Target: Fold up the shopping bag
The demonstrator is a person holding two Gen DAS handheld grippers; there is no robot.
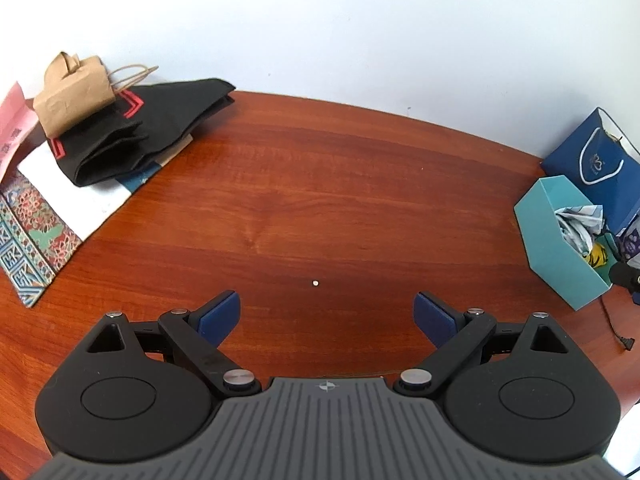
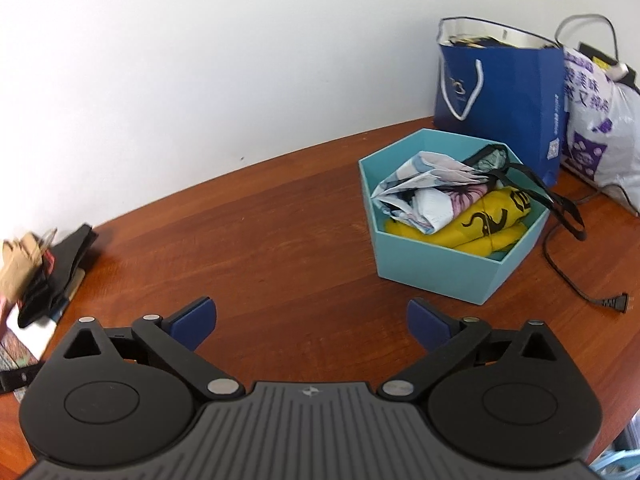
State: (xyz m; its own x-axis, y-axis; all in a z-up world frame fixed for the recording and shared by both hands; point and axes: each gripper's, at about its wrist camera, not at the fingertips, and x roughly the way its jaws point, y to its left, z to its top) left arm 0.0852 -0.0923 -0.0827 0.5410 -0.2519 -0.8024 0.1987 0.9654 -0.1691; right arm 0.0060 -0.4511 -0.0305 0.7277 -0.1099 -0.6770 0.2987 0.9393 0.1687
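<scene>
Shopping bag: crumpled floral fabric bag (image 2: 432,190), inside teal hexagonal cardboard box (image 2: 436,270), right of frame.
Handling: likely light, limp, slippery; pinch an upper fold.
Left claw (image 1: 327,316): spread, empty.
Right claw (image 2: 312,320): spread, empty.

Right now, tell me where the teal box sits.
The teal box sits on the table's right side, just before the blue gift bag, holding folded bags.
</scene>
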